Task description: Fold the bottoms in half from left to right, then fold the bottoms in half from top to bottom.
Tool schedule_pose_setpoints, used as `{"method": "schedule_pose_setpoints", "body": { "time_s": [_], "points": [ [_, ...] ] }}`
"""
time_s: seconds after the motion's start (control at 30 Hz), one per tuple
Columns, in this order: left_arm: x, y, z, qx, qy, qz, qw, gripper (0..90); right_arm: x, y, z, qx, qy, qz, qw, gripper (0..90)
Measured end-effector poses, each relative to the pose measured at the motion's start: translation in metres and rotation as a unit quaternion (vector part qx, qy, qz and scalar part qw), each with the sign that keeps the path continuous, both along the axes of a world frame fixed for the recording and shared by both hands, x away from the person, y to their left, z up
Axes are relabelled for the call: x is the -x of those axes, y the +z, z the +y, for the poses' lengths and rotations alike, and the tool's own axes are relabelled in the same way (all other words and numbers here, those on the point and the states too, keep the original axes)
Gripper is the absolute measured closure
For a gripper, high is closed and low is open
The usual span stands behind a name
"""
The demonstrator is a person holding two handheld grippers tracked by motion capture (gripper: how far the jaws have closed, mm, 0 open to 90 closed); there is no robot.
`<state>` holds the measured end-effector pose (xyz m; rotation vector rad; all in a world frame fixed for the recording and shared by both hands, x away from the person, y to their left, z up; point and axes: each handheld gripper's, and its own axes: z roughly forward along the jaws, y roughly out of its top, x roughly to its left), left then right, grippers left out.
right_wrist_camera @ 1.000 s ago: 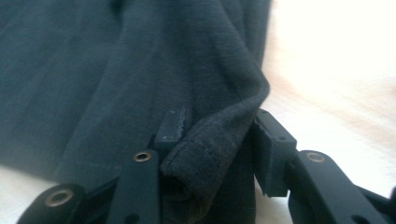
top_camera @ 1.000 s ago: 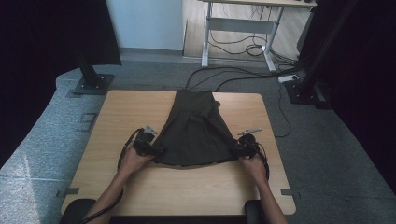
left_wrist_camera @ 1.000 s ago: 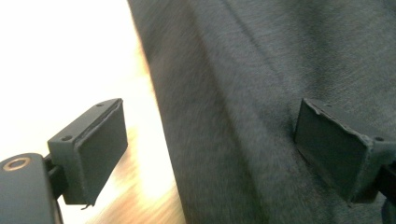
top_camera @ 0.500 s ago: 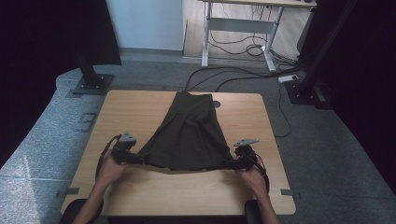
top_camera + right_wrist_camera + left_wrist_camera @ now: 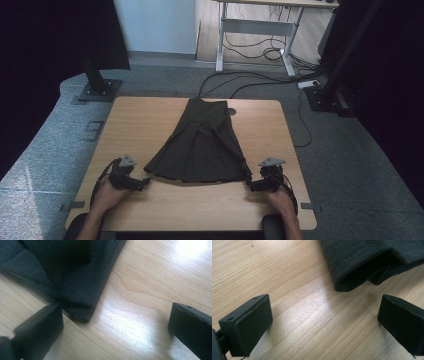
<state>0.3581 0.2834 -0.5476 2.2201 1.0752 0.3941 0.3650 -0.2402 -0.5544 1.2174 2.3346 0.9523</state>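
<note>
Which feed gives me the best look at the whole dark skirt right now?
The high view: it shows the dark skirt spread flat on the table, waist far, hem near. The left gripper view shows one hem corner beyond the open claw; the right gripper view shows the other corner.

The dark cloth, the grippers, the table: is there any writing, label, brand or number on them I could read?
None that can be read.
Dark garment: plain fabric with seams, no tag or print showing.
Left gripper and right gripper: plain black, both open, no markings legible.
Wooden table: bare grain, no sticker or sign.
Desk and cables on the floor behind: too far and small to show any text.
</note>
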Motion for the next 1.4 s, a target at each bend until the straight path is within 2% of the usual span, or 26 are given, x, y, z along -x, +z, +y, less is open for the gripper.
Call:
{"method": "schedule_pose_setpoints", "body": {
  "time_s": [0.23,0.33,0.43,0.53,0.63,0.7,0.83,0.93,1.0,1.07,1.23,1.3,1.4],
  "points": [
    [0.0,0.0,0.0,0.0,0.001,0.0,1.0,0.0,0.001,0.0,0.0,0.001,-0.004,0.002,1.0,0.0],
    [-0.001,0.001,-0.001,-0.002,0.011,0.003,0.9999,0.0,0.001,0.002,0.0,0.002,-0.006,0.009,0.9999,0.9],
    [-0.003,0.006,-0.003,-0.012,0.029,0.011,0.9994,0.0,0.002,0.008,0.001,-0.01,0.001,0.013,0.9999,1.4],
    [-0.003,0.019,-0.003,-0.003,0.028,-0.005,0.9996,0.0,0.003,0.02,0.004,-0.022,0.009,0.004,0.9997,1.8],
    [-0.005,0.035,-0.007,0.023,0.028,-0.018,0.9992,0.0,0.001,0.034,0.008,-0.043,0.014,-0.005,0.999,2.7],
    [-0.008,0.042,-0.013,0.026,0.025,-0.025,0.999,0.0,-0.005,0.042,0.012,-0.054,0.015,-0.005,0.9984,3.4],
    [-0.015,0.049,-0.033,0.038,0.019,-0.033,0.9986,0.0,-0.023,0.054,0.024,-0.055,0.022,-0.007,0.9983,4.3],
    [-0.021,0.055,-0.046,0.049,0.011,-0.041,0.9979,0.0,-0.042,0.061,0.036,-0.049,0.022,-0.005,0.9986,5.3],
    [-0.022,0.061,-0.053,0.049,0.01,-0.051,0.9975,0.0,-0.052,0.064,0.042,-0.046,0.021,-0.004,0.9987,5.6],
    [-0.024,0.069,-0.058,0.059,0.002,-0.054,0.9968,0.0,-0.062,0.067,0.048,-0.044,0.023,-0.003,0.9988,5.9],
    [-0.025,0.084,-0.073,0.062,-0.015,-0.065,0.9958,0.0,-0.083,0.068,0.063,-0.026,0.026,-0.002,0.9993,7.6],
    [-0.028,0.084,-0.078,0.056,-0.015,-0.062,0.9964,0.0,-0.09,0.067,0.068,-0.022,0.025,0.0,0.9995,8.6],
    [-0.036,0.071,-0.088,0.039,-0.008,-0.05,0.9979,0.0,-0.101,0.064,0.074,-0.017,0.021,0.002,0.9996,9.7]
  ]
}}
